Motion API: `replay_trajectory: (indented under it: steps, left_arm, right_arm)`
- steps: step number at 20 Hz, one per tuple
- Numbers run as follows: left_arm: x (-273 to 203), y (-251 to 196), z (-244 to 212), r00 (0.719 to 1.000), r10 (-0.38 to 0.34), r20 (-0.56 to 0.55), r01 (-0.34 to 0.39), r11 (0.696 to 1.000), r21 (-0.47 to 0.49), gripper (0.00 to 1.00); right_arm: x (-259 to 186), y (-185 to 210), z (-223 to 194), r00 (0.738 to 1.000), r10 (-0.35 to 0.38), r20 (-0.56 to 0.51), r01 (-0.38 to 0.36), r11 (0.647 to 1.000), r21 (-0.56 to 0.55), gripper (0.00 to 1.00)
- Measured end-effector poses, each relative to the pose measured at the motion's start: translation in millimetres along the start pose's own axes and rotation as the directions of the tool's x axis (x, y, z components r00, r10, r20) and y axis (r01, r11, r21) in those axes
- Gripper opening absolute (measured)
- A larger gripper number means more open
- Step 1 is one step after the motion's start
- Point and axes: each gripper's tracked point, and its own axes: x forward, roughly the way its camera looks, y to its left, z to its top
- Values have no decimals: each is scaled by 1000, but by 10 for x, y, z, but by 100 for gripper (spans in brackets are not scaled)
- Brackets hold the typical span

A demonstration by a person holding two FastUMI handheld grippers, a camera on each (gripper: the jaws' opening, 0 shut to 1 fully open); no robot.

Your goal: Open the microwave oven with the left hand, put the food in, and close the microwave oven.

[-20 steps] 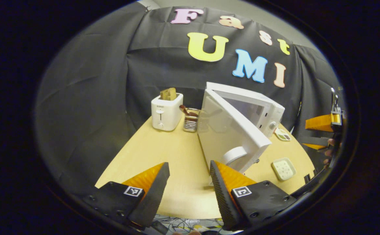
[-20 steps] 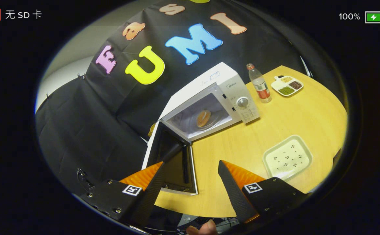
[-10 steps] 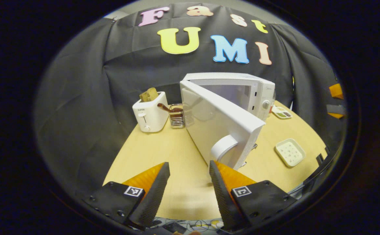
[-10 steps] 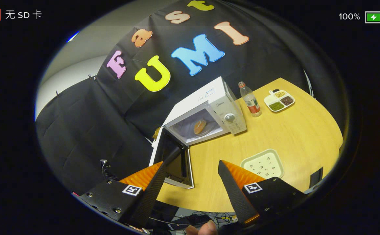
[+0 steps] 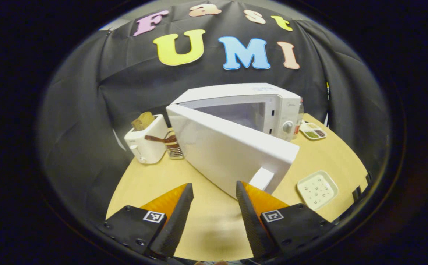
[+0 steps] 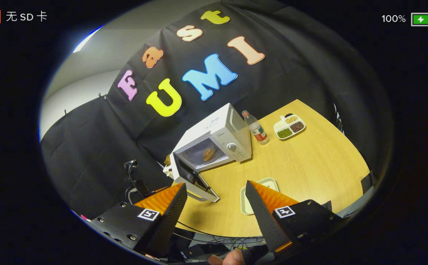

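Microwave oven [image 5: 236, 106] sits mid-frame on the bench [image 5: 206, 221], food [image 6: 209, 153] inside, door [image 5: 228, 151] half open. Left tool [image 5: 211, 206], spread wide and empty, nears the door; an off-centre push could shove the oven instead.

The white microwave oven [image 6: 214, 141] is standing with its door [image 5: 232, 152] hanging half open; the browned food [image 6: 209, 153] is lying inside it.

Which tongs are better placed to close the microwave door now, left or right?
Probably the left. The left tongs are open right before the microwave door, near its handle. The right tongs are open too, with the microwave, food inside, farther off.
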Motion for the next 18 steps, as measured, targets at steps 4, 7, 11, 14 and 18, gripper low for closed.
replay_trajectory:
  steps: [4, 7, 11, 14, 18]
  left_arm:
    - [518, -468, 172, 994, -111, 13, 110, 993, 48, 81]
    - [927, -699, 275, 983, -185, 11, 185, 983, 24, 84]
    - [1363, -824, 484, 973, -228, 38, 225, 971, 83, 84]
    - [1564, -858, 658, 968, -242, 65, 232, 964, 132, 82]
    - [1724, -888, 800, 962, -253, 105, 236, 959, 155, 81]
  right_arm:
    - [155, -14, 69, 998, -63, -5, 63, 996, 61, 97]
    - [294, -138, 162, 986, -160, 39, 159, 987, 38, 98]
    - [442, -152, 169, 972, -233, 38, 230, 971, 68, 98]
    - [574, -197, 166, 960, -278, 33, 274, 957, 96, 97]
    - [785, -210, 216, 949, -316, 23, 313, 946, 89, 98]
